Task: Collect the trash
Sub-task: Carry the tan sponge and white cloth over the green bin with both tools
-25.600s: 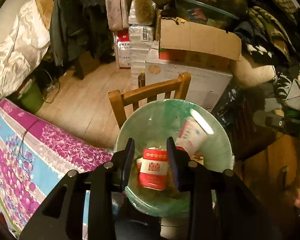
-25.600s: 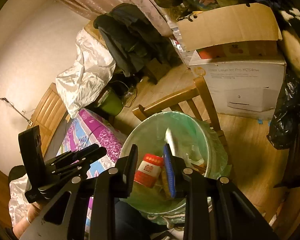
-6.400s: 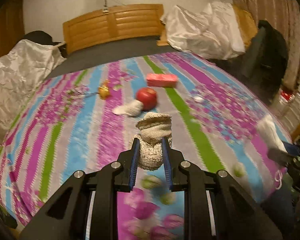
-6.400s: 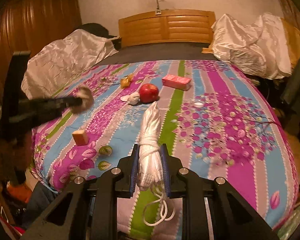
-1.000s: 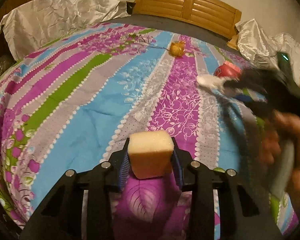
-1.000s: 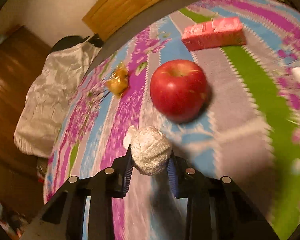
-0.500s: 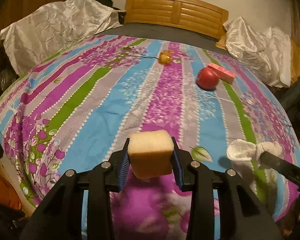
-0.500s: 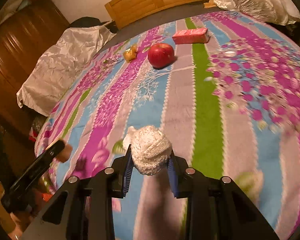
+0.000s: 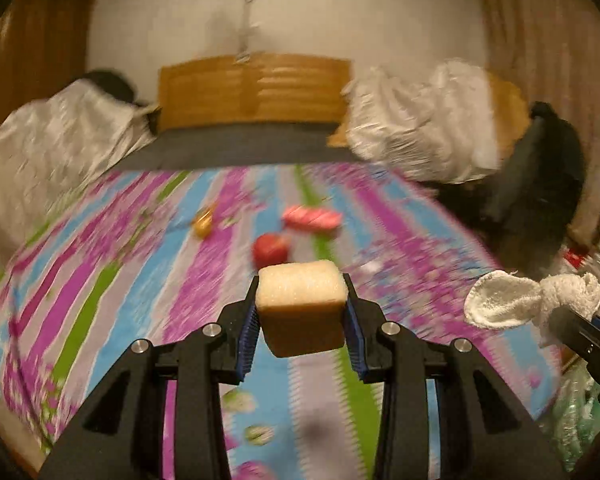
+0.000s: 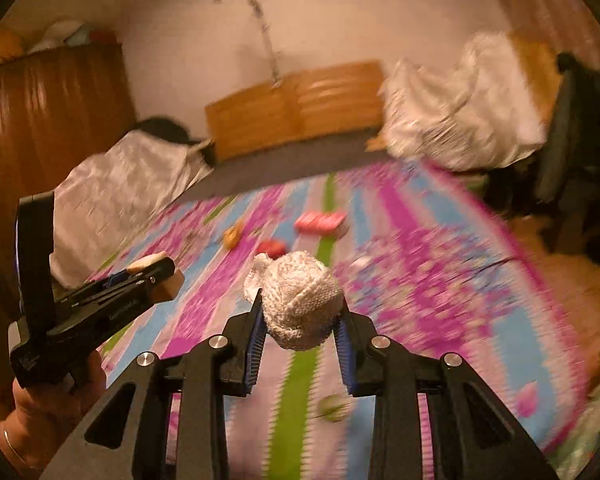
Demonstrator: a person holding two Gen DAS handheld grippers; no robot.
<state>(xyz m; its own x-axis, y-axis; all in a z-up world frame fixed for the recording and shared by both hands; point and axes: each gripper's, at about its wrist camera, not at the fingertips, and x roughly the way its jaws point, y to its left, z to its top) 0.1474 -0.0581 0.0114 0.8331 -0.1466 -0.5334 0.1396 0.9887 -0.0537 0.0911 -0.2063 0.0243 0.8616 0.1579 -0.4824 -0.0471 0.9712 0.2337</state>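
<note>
My left gripper (image 9: 302,316) is shut on a pale yellow sponge block (image 9: 302,304), held up above the striped bedspread (image 9: 148,280). My right gripper (image 10: 300,316) is shut on a balled white knitted cloth (image 10: 300,300). The cloth (image 9: 528,298) and the right gripper's tip also show at the right edge of the left wrist view. In the right wrist view the left gripper (image 10: 150,272) with the sponge (image 10: 168,284) is at the left, in a hand (image 10: 60,400). On the bed lie a red apple (image 9: 271,249), a pink carton (image 9: 312,218) and a small yellow wrapper (image 9: 203,224).
A wooden headboard (image 9: 254,90) and white bundles (image 9: 424,136) stand behind the bed. A dark wardrobe (image 10: 48,120) is at the left, a dark chair with clothes (image 10: 572,128) at the right. Wooden floor (image 10: 572,280) runs along the bed's right side. Both views are blurred.
Both grippers have risen and drawn back from the bed with the sponge and the cloth held; the apple and carton now look smaller and farther. The views have swung right.
</note>
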